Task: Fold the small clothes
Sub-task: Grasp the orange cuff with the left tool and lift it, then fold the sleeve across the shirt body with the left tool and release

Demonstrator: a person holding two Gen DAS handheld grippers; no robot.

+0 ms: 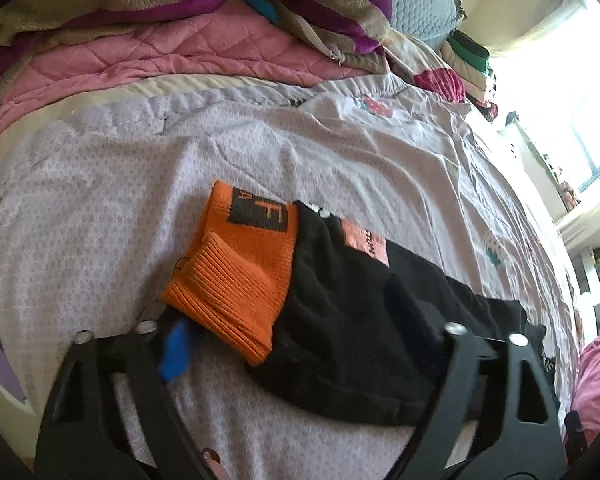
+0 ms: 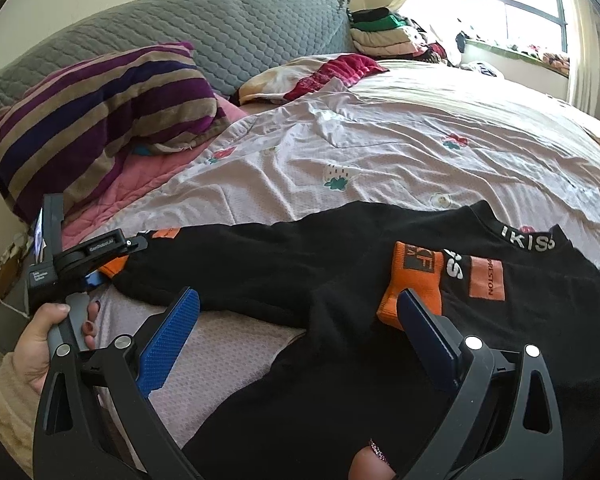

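A black top (image 2: pixel 284 264) with orange cuffs lies spread on the bed sheet (image 2: pixel 380 152). It carries an orange patch (image 2: pixel 487 279) and a lettered collar (image 2: pixel 526 242). In the left wrist view, one sleeve with its orange cuff (image 1: pixel 236 276) lies between the wide jaws of my left gripper (image 1: pixel 312 332). The blue pad (image 1: pixel 175 350) sits just beside the cuff's edge and does not squeeze it. My right gripper (image 2: pixel 300 324) hovers open over the top's middle, with its right pad (image 2: pixel 428 336) next to the other folded-in cuff (image 2: pixel 414 280). The left gripper (image 2: pixel 96 252) also shows at the far sleeve, held by a hand (image 2: pixel 48 336).
A striped purple and tan blanket (image 2: pixel 100 120) and a pink quilt (image 1: pixel 140 56) are heaped at the head of the bed, before a grey quilted cushion (image 2: pixel 240 32). Folded clothes (image 2: pixel 384 32) are stacked near the window (image 2: pixel 520 4). A thumb (image 2: pixel 370 466) shows at the bottom edge.
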